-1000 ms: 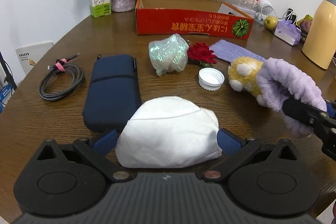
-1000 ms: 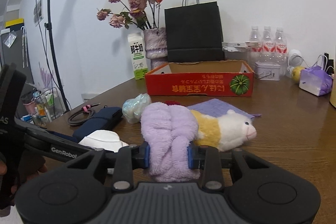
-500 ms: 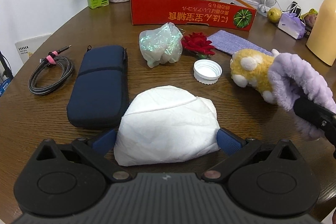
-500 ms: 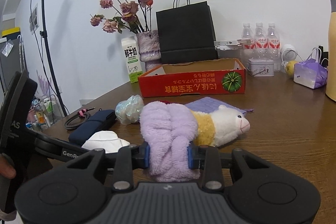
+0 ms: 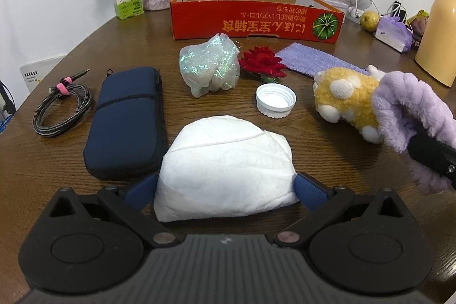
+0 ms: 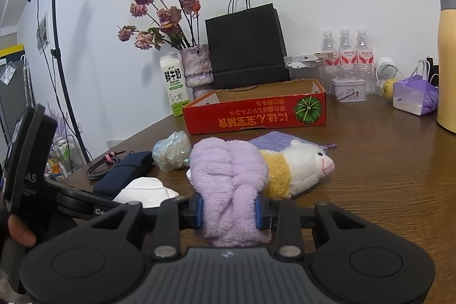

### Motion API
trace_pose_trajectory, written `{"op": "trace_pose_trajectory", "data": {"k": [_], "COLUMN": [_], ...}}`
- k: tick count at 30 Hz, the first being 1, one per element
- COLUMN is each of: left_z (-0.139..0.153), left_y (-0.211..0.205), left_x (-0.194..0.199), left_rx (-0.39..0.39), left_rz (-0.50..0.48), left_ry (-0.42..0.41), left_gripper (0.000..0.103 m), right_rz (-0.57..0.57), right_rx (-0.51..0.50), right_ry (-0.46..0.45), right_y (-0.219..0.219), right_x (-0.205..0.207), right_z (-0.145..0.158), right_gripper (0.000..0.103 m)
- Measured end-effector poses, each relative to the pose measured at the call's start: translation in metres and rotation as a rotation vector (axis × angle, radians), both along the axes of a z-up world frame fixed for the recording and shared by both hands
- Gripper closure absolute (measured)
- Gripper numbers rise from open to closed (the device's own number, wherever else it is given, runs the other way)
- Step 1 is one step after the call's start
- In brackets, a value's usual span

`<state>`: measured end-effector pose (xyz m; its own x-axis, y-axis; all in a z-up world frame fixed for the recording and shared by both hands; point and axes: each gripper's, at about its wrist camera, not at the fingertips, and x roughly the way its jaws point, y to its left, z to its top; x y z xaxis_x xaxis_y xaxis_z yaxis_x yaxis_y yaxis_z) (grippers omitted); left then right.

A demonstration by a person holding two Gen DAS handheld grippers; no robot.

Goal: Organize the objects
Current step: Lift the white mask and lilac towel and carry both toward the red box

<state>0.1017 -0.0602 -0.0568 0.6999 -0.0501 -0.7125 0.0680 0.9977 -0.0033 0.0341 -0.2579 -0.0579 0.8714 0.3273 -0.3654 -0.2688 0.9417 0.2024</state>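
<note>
Little has shifted since the earlier frames: both views sit slightly higher. Right gripper (image 6: 229,211) stays clenched on the purple headband (image 6: 228,175), lower centre, against the plush toy (image 6: 296,170). Left gripper (image 5: 225,185) fingers flank the white cloth (image 5: 225,164), seemingly pressing it. Red box (image 5: 256,19), upper centre, looks empty; nearly all sorting remains on the surface (image 5: 327,138).

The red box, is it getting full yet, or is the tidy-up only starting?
Only starting. What shows of the red box looks empty. The right tool squeezes the purple fluffy cloth; the left tool sits around the white pouch. The toy sheep, bottle cap, blue case and cable wait on the table.
</note>
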Motion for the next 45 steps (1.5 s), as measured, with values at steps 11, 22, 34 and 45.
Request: {"op": "trace_pose_trajectory", "data": {"k": [11,22,34,45], "left_z": [0.002,0.004,0.012,0.038], "left_y": [-0.002,0.000,0.014,0.020], "left_x": [-0.014,-0.032,-0.049,-0.054], "left_rx": [-0.004,-0.008,-0.029,-0.038], "left_rz": [-0.027,-0.059,-0.047,-0.056], "left_ry": [-0.036,-0.080,-0.112,-0.191], "left_gripper": [0.018,0.049,0.050,0.051], "right_rz": [-0.018,-0.024,-0.027,-0.018], "right_rx": [-0.001,-0.016,-0.042,-0.068], "right_ry": [-0.008,-0.020,-0.043,-0.074], "right_y": [-0.002,0.002,0.013,0.026], "right_x": [-0.007,-0.018,-0.030,-0.028], "right_z": [0.001,0.006,0.018,0.033], "right_gripper": [0.072,0.072,0.072,0.072]}}
